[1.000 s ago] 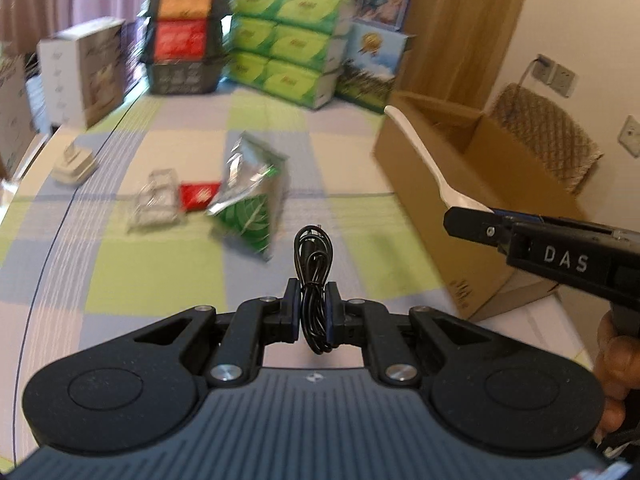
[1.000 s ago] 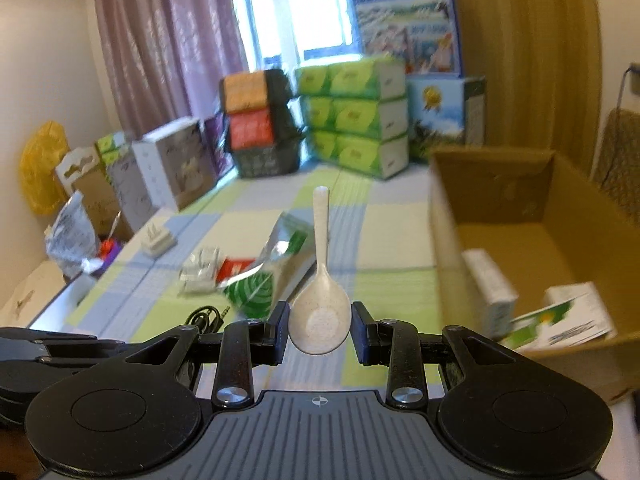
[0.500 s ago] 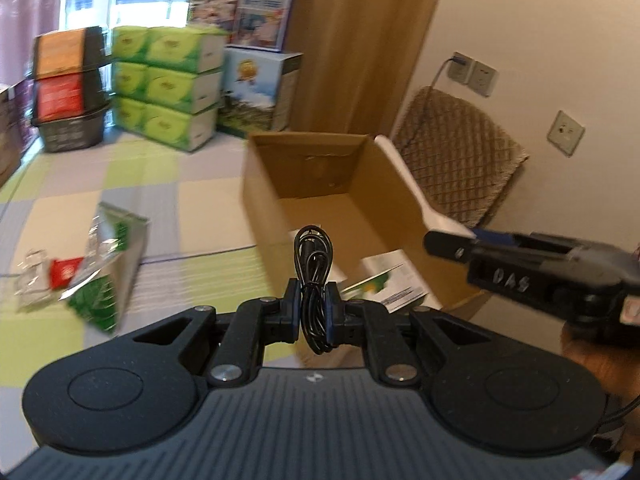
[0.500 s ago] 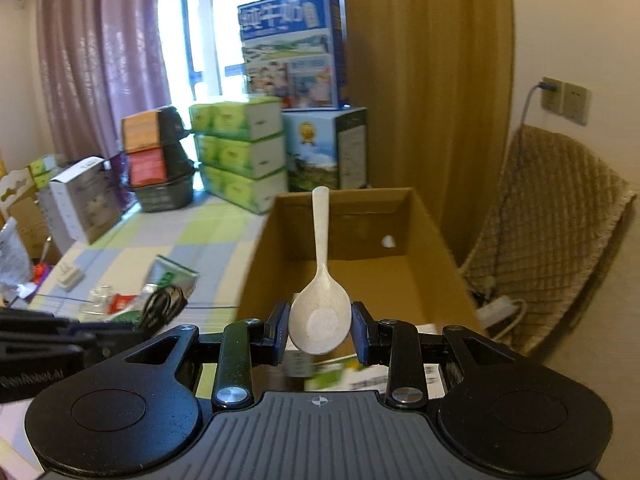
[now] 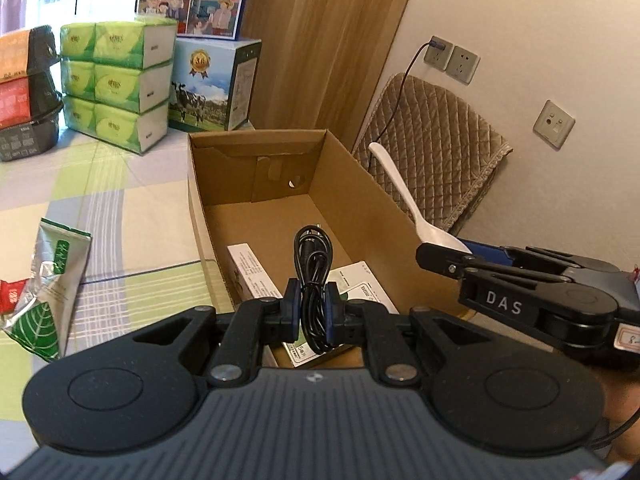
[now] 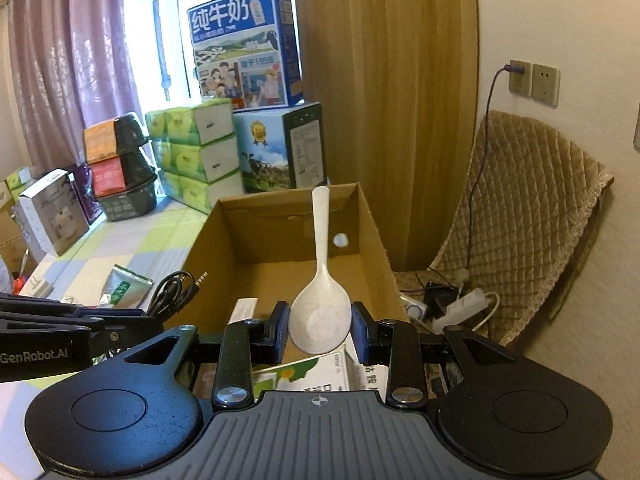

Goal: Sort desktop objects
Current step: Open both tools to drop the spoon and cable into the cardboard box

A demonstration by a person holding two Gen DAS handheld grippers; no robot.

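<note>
Two things are in the air over the open cardboard box [image 5: 352, 204]: one black cable [image 5: 312, 280] and one white spoon [image 6: 320, 300]. Coiled into a tight bundle, the cable is pinched upright between the closed jaws of the left gripper [image 5: 313, 316], its loops poking out above and below the pads; from the right wrist view a metal jack plug shows at its end. Pale and speckled, the spoon has a broad oval bowl squeezed between the jaws of the right gripper [image 6: 320, 334], with its long handle pointing away over the box. Both grippers sit side by side at the near end of the box, the right one over its right wall.

Down inside the box lie two flat printed packages, a narrow white carton [image 5: 252, 268] near the left wall and a white-and-green one [image 5: 360, 284] beside it.

Left of the box, on the checked green and lilac tablecloth [image 5: 120, 208], rests one silver and green foil pouch [image 5: 48, 284], with a small red packet [image 5: 12, 296] touching its left edge.

At the far end stand six green tissue packs [image 5: 116, 80] in three tiers, two milk cartons [image 6: 276, 148] stacked, and two dark instant-noodle bowls [image 6: 116, 164]. One quilted chair cover [image 5: 432, 160] hangs by the wall, under two wall sockets [image 5: 450, 60].
</note>
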